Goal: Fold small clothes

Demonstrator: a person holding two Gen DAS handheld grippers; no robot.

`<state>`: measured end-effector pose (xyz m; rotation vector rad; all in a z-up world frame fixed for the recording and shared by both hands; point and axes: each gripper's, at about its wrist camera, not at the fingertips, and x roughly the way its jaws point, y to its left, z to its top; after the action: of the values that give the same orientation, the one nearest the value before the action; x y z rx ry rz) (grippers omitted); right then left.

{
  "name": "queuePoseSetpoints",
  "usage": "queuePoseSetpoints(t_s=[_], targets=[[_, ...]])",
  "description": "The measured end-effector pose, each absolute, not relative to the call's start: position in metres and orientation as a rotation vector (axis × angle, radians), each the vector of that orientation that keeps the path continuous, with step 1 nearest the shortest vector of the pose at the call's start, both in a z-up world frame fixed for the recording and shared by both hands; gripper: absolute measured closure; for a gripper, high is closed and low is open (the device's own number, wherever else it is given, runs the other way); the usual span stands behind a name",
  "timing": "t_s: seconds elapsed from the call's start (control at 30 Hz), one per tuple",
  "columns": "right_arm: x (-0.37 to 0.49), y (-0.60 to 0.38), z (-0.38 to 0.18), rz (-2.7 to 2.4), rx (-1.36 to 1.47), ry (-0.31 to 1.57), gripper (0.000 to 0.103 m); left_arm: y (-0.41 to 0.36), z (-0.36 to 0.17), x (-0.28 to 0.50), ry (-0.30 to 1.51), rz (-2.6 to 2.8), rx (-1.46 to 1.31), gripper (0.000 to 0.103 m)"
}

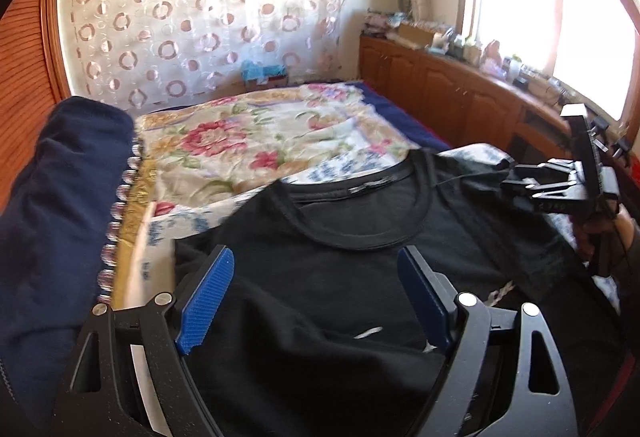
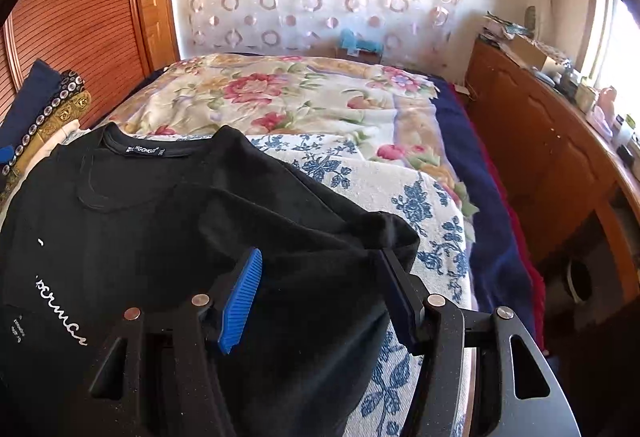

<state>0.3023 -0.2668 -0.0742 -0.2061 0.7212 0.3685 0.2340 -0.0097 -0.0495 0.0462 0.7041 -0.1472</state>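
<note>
We have a black T-shirt (image 1: pixel 320 277) spread front-up on the bed (image 2: pixel 320 97), lying on a blue-flowered white cloth (image 2: pixel 420 205) over the floral bedspread. Left tongs (image 1: pixel 316 297) stand wide apart above the shirt's chest, collar just ahead of the tips, nothing gripped; blue pads (image 1: pixel 206 301) clear of the fabric as far as we can see. Right tongs (image 2: pixel 320 293) are apart too, with the shirt's sleeve bunched between and just past the tips; the right finger sits against the sleeve's edge, the left pad looks clear of it, no clamp. In the left view the right tongs (image 1: pixel 516 185) show at the shirt's far shoulder, a hand (image 1: pixel 612 233) behind them. A stack of folded clothes (image 2: pixel 44 117), navy on top, lies left of both tongs.
</note>
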Motion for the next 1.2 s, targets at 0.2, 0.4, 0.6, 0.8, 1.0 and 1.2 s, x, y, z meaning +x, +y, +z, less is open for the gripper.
queuePoseSetpoints(t_s=[0.2, 0.4, 0.6, 0.8, 1.0, 1.2], targets=[[0.309, -0.268, -0.083, 0.374, -0.225, 0.745, 0.042, 0.018, -0.057, 0.244, 0.775, -0.079, 0.060, 0.033], [0.314, -0.280, -0.077, 0.382, -0.209, 0.755, 0.042, 0.031, -0.078, 0.260, 0.855, 0.014, 0.065, 0.042], [0.315, -0.282, -0.077, 0.383, -0.198, 0.758, 0.042, 0.038, -0.092, 0.273, 0.888, 0.085, 0.090, 0.042], [0.316, -0.281, -0.078, 0.382, -0.203, 0.754, 0.042, 0.045, -0.102, 0.276, 0.912, 0.083, 0.082, 0.046], [0.315, -0.279, -0.079, 0.377, -0.204, 0.753, 0.040, 0.043, -0.106, 0.278, 0.918, 0.083, 0.094, 0.046], [0.316, -0.280, -0.080, 0.374, -0.200, 0.756, 0.037, 0.044, -0.106, 0.280, 0.916, 0.051, 0.074, 0.081]])
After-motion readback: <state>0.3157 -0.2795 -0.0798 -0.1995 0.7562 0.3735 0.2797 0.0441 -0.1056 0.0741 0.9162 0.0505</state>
